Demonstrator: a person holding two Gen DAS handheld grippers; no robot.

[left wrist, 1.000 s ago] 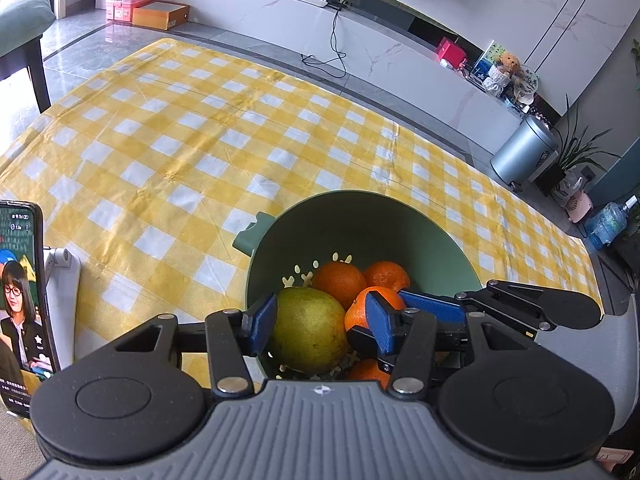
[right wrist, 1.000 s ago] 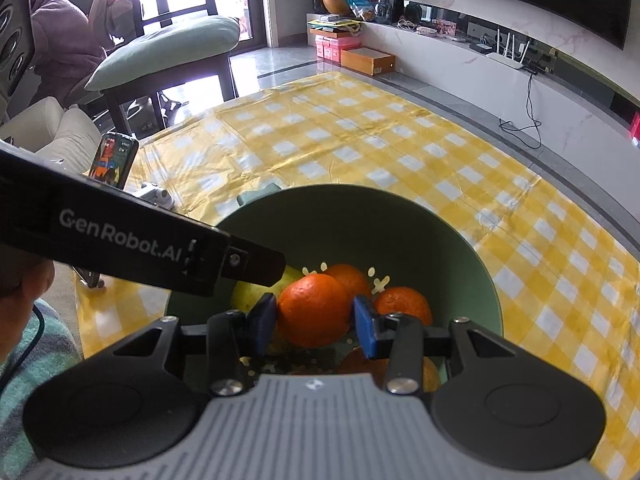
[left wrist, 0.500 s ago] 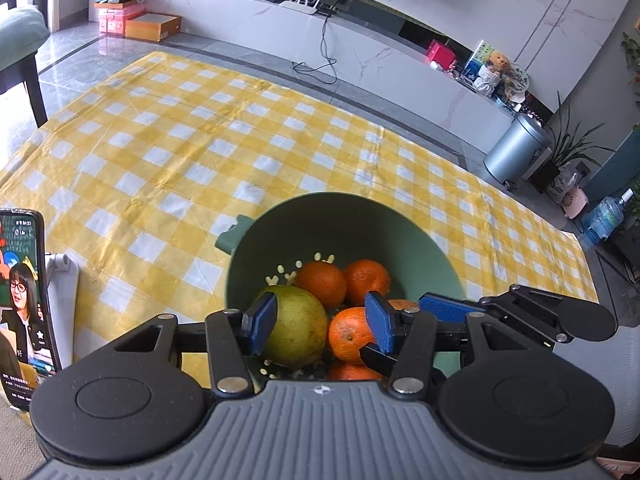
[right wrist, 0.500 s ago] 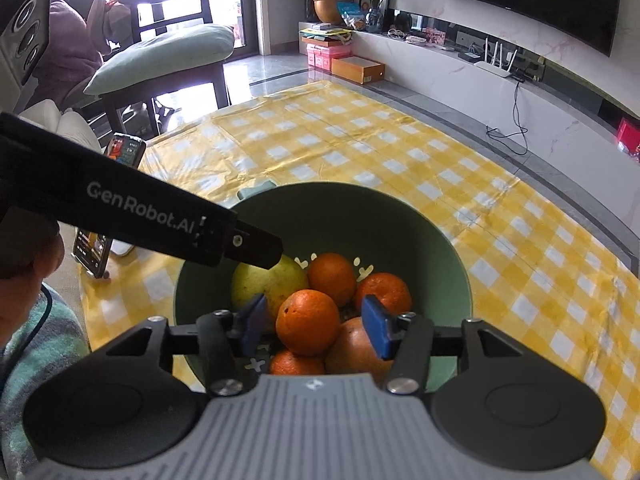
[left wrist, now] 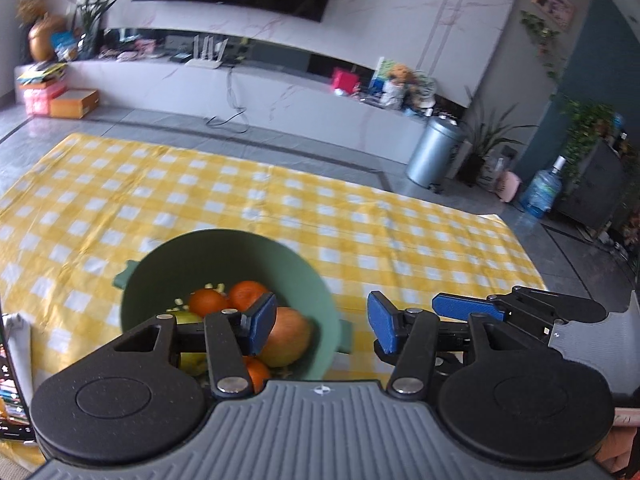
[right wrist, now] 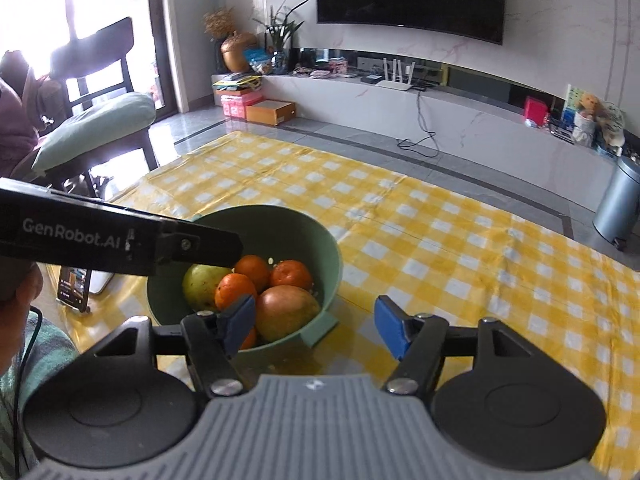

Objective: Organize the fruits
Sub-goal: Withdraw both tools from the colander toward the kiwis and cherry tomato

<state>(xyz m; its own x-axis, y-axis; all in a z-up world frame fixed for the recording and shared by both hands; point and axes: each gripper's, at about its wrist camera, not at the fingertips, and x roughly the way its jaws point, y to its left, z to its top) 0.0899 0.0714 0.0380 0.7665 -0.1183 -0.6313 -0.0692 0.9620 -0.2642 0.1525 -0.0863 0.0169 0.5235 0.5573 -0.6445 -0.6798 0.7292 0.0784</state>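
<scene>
- Sat heaped in green bowl (right wrist: 334,264) on yellow checked cloth (right wrist: 460,264): oranges (right wrist: 291,274), pale green pear (right wrist: 199,283), reddish apple (right wrist: 286,312).
- Left tool (left wrist: 322,322) and right tool (right wrist: 315,326): jaws just widened, apart, empty.

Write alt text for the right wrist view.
A green bowl of oranges, a pear and an apple sits on a yellow checked cloth. The open, empty right gripper hovers in front; the left gripper reaches in beside it.

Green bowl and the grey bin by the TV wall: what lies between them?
In the right wrist view, only bare yellow checked cloth and then grey floor separate the green bowl from the bin.
</scene>
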